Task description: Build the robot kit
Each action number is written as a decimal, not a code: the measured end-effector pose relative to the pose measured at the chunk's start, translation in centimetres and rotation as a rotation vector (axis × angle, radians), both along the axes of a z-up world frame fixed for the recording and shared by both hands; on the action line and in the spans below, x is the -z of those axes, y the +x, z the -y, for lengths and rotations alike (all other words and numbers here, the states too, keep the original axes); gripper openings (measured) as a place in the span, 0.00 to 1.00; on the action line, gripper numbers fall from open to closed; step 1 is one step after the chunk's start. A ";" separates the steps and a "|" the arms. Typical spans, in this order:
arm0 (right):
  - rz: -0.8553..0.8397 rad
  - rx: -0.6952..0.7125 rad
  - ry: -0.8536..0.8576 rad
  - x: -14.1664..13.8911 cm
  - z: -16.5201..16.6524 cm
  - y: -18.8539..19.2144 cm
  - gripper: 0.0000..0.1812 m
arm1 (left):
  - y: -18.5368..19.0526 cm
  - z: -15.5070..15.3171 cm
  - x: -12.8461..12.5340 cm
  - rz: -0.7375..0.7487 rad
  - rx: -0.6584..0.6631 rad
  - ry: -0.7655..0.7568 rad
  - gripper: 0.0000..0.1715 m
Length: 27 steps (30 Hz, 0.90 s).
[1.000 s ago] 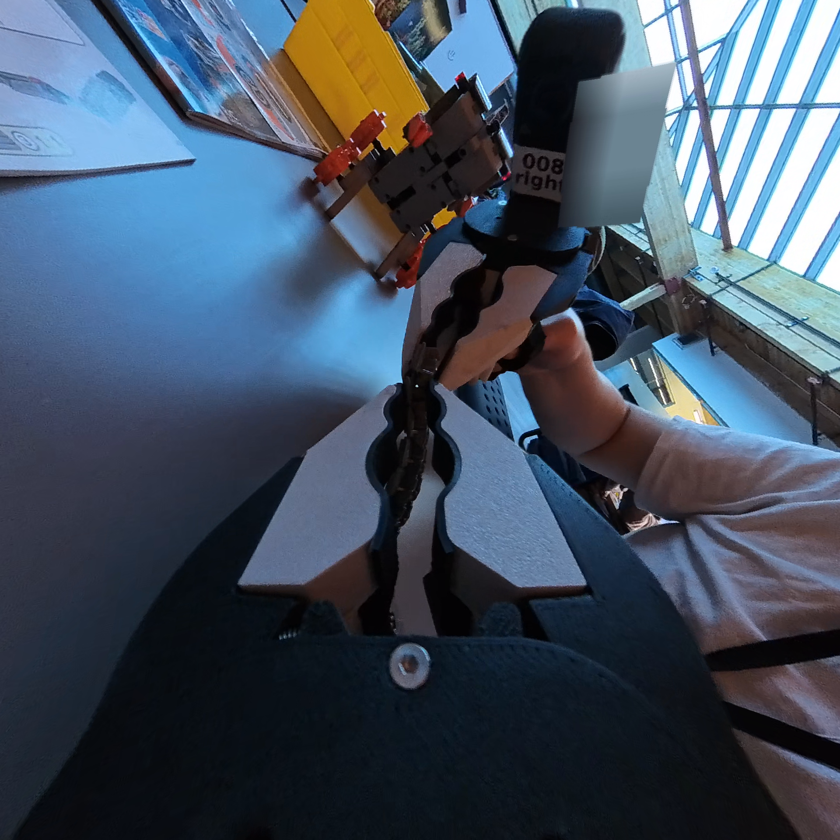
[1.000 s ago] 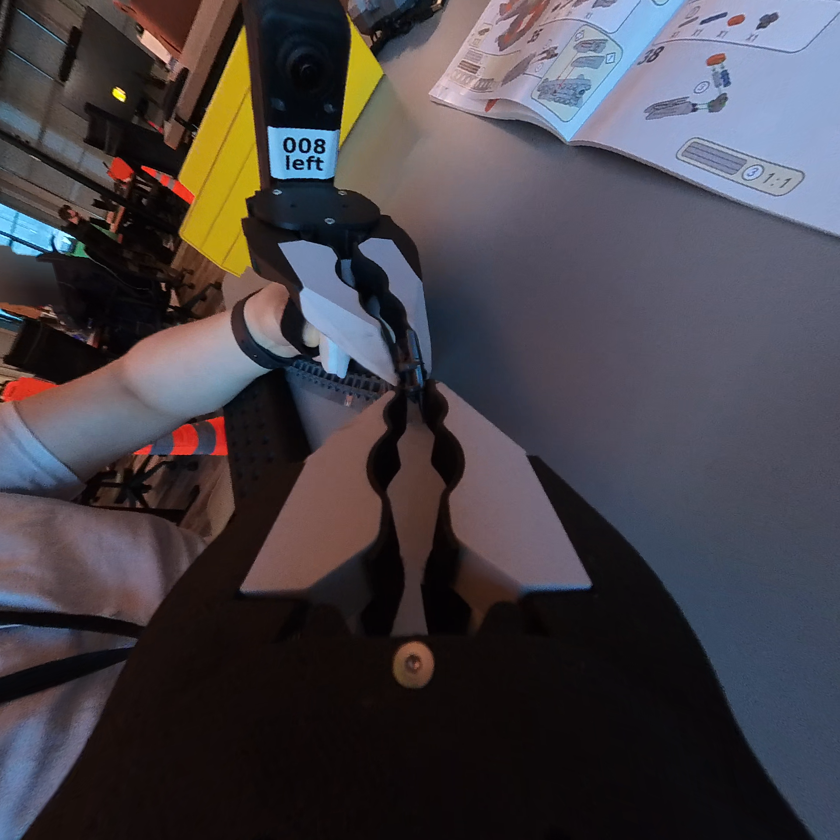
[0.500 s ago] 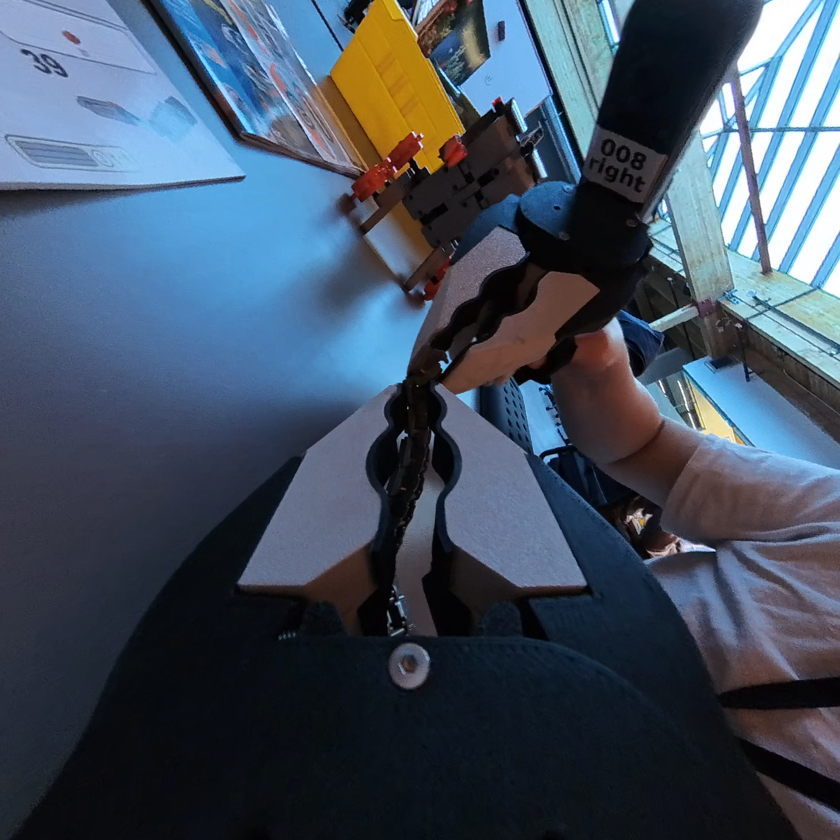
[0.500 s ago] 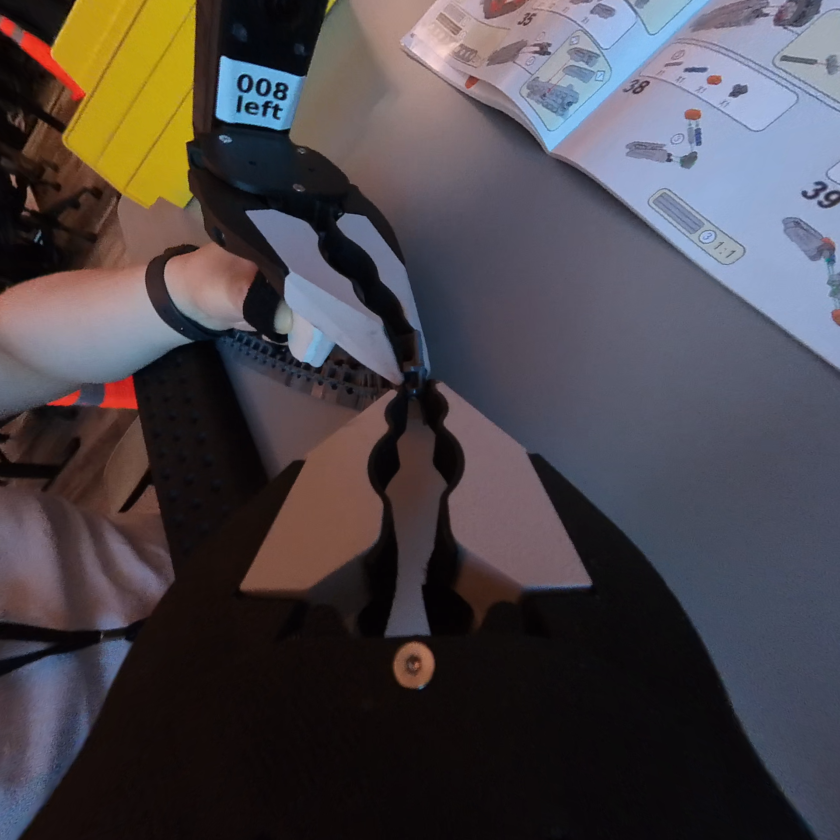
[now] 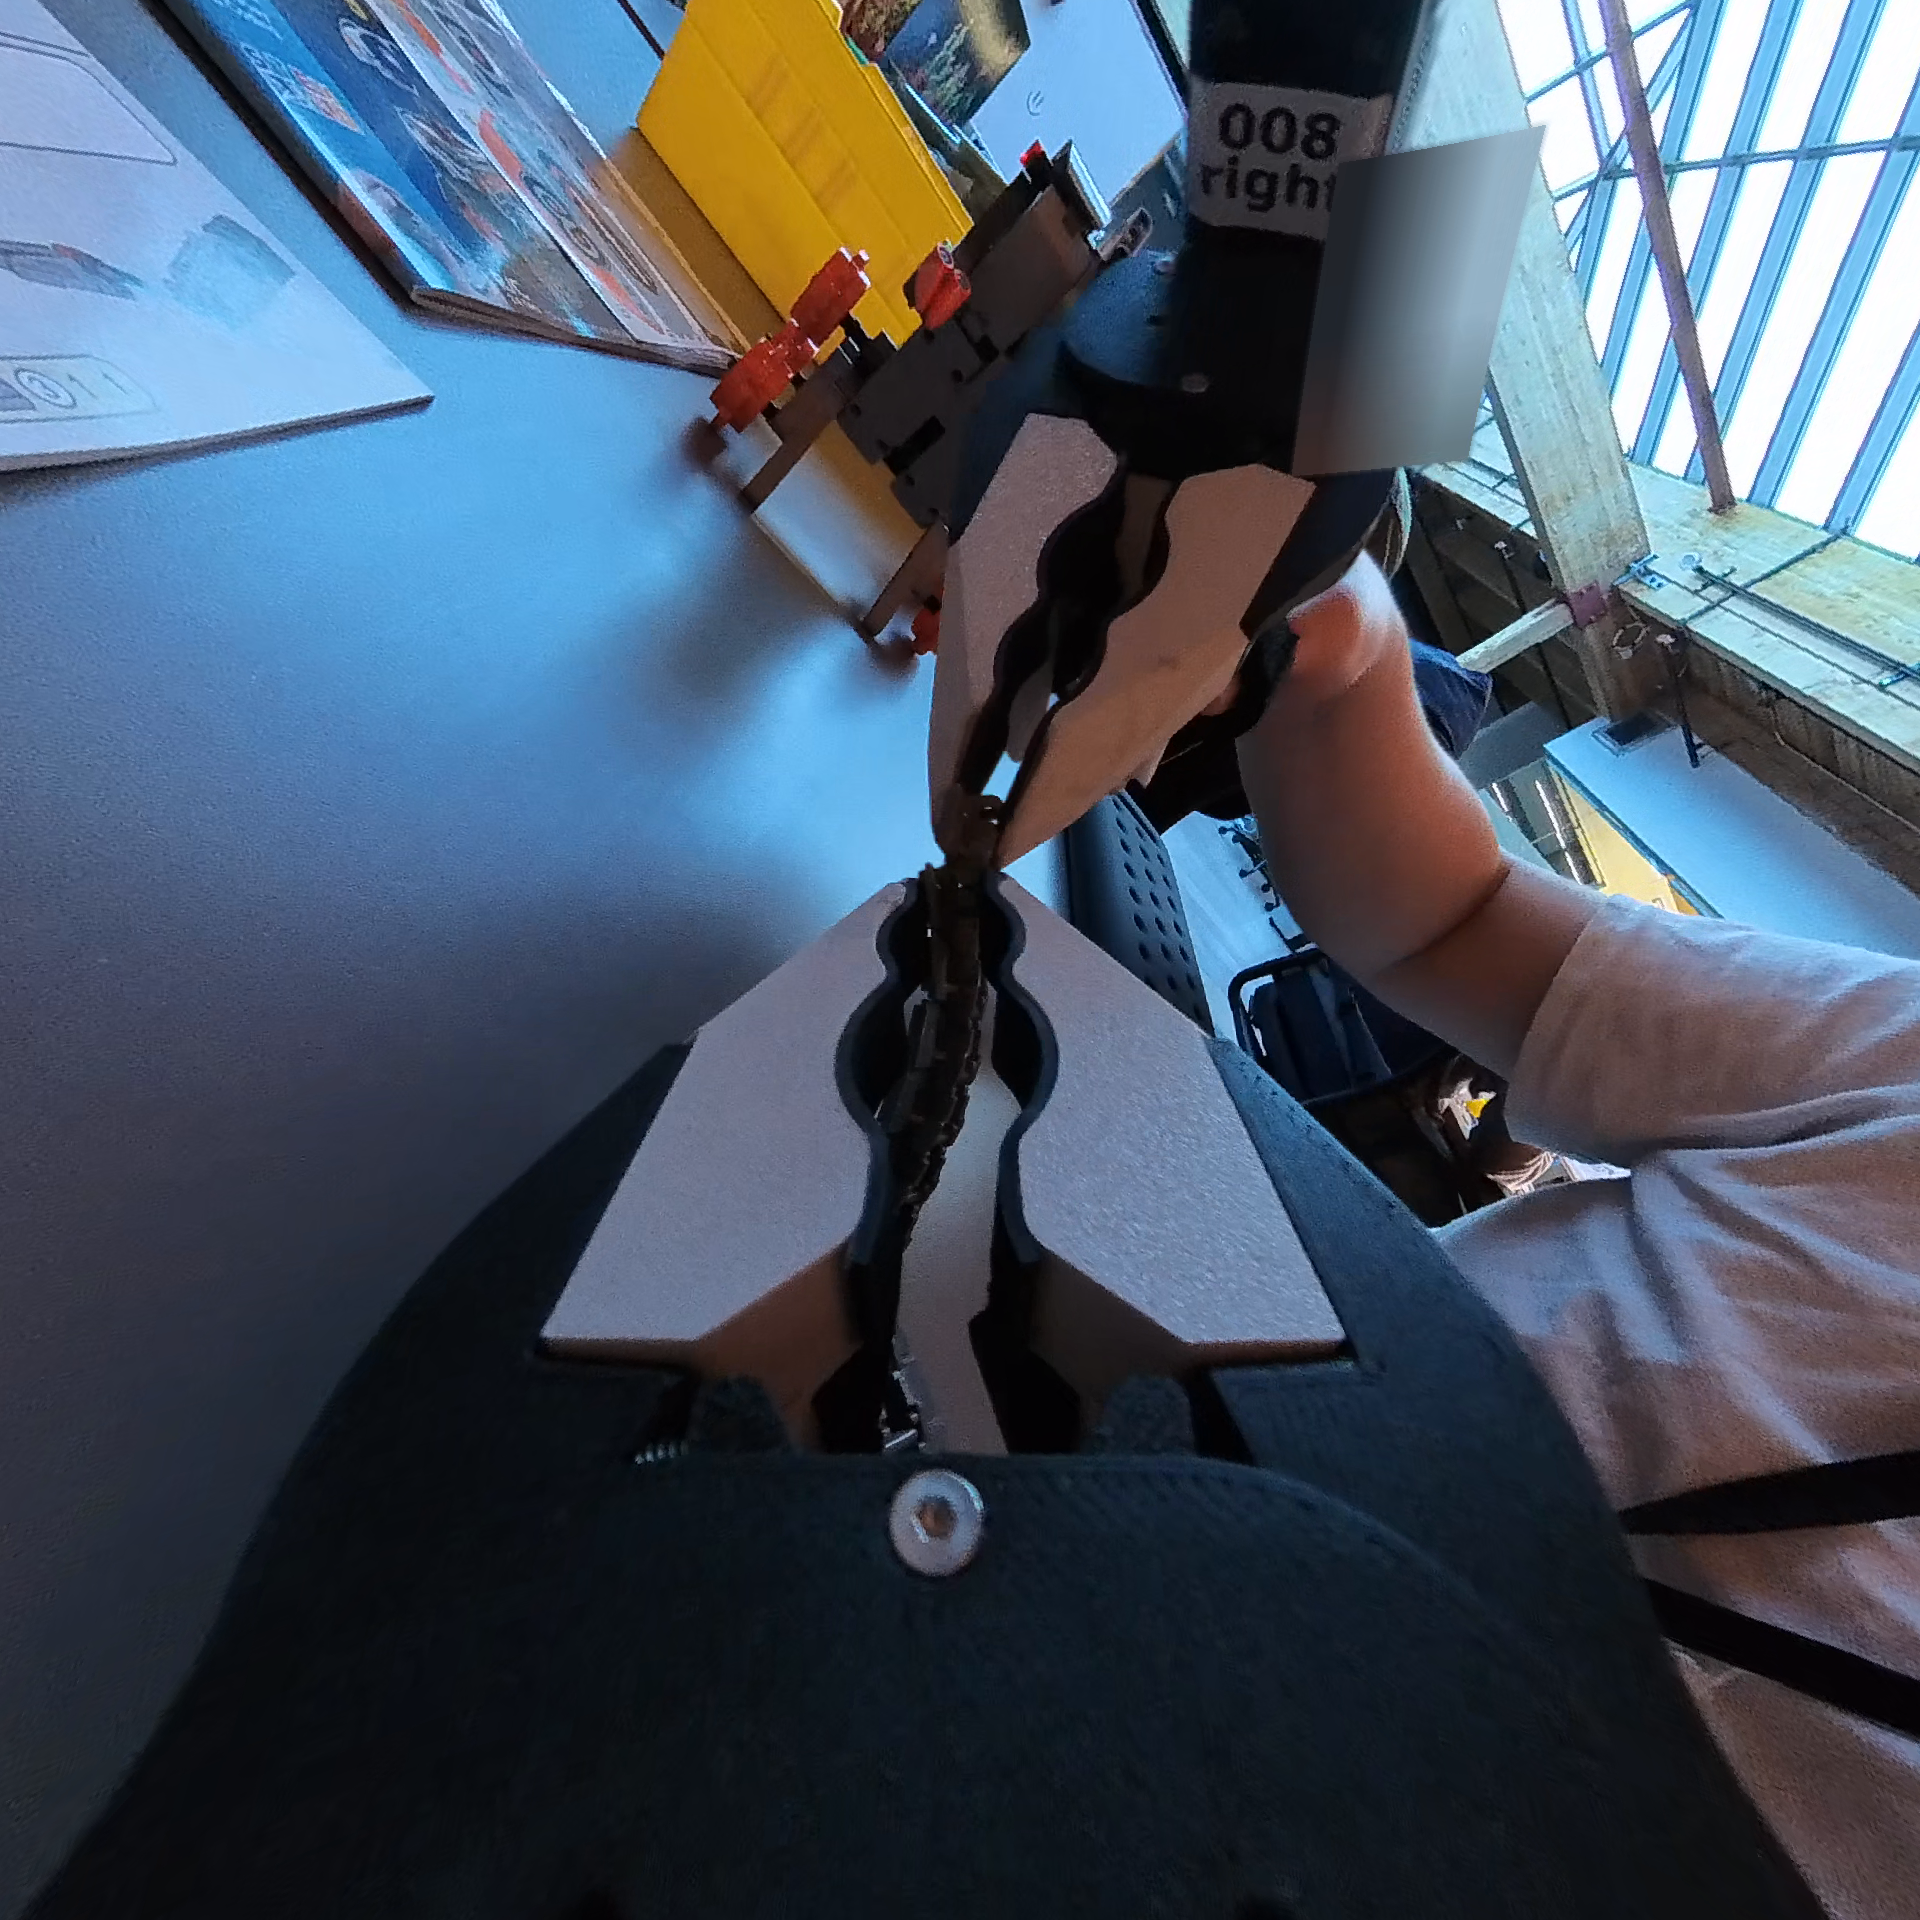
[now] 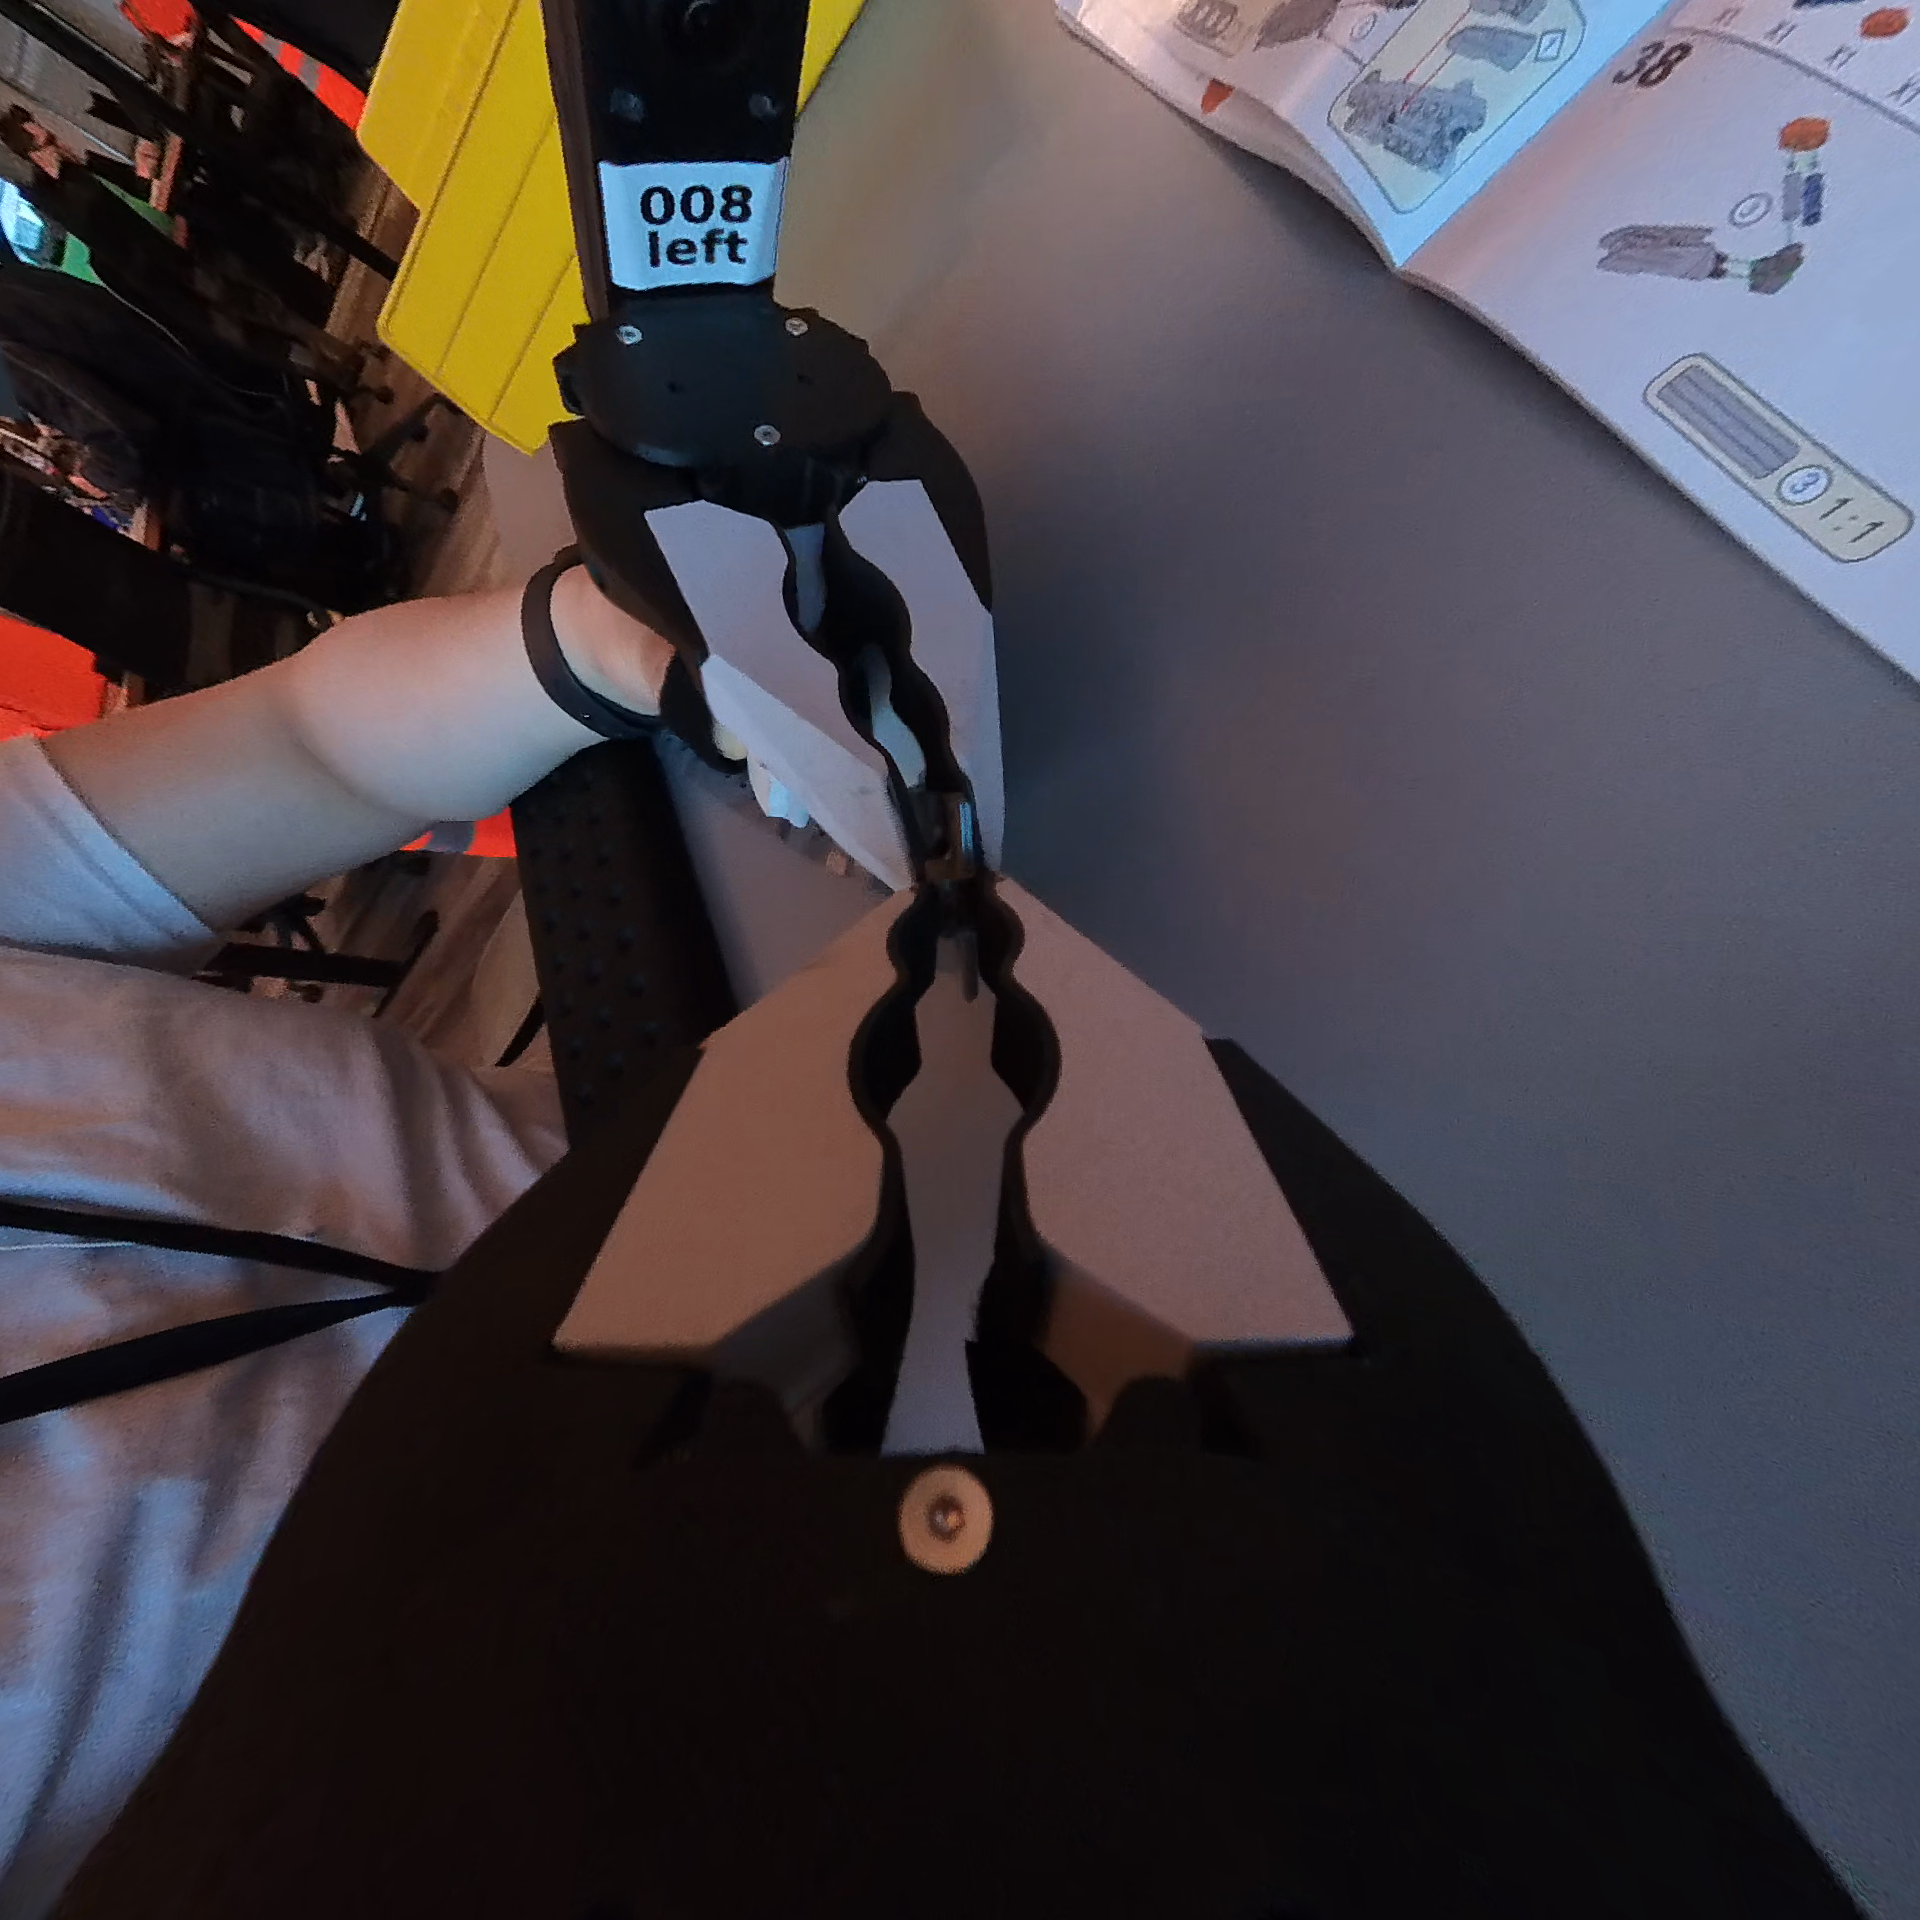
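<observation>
Both grippers meet tip to tip above the grey table. My left gripper [image 5: 951,894] is shut on a dark toy chain of small links [image 5: 940,1049], which runs back between its fingers. My right gripper [image 6: 951,899] is shut on the chain's other end [image 6: 951,831]. In the left wrist view the right gripper [image 5: 977,821] pinches the chain just beyond my left tips. In the right wrist view the left gripper [image 6: 951,842] faces mine. A person's hands hold both.
An open instruction booklet [image 6: 1621,239] lies on the table [image 5: 364,779]; it also shows in the left wrist view [image 5: 156,312]. A grey brick model with red parts [image 5: 935,343] and a yellow bin [image 5: 800,156] stand at the table's far edge. A black perforated chair [image 6: 603,935] is below. Left and right tips are no more than a few centimetres apart.
Both grippers stay shut on the chain, tips together. The pair has tilted and shifted a little over the table; the booklet looks closer in the right wrist view.
</observation>
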State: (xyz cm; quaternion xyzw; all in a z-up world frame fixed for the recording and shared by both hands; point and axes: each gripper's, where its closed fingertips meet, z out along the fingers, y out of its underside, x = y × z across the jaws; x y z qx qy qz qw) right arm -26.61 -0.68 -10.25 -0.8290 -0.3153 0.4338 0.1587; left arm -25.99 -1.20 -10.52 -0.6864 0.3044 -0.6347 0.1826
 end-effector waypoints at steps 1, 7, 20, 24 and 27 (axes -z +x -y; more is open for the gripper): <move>-0.001 -0.005 -0.021 0.0 0.1 0.0 0.03 | 0.0 0.1 0.0 0.001 0.005 0.006 0.05; 0.056 -0.027 -0.026 0.3 0.5 0.0 0.02 | 0.0 0.5 -0.1 0.021 0.044 -0.056 0.05; 0.239 0.027 0.080 1.0 0.0 0.0 0.03 | -0.2 0.1 0.3 -0.014 0.000 -0.048 0.04; 0.342 0.049 0.153 1.1 -0.2 0.1 0.03 | -0.1 -0.1 0.5 -0.031 -0.011 -0.043 0.04; 0.441 0.062 0.229 1.3 -0.4 0.2 0.02 | -0.1 -0.2 0.7 -0.049 -0.024 -0.037 0.04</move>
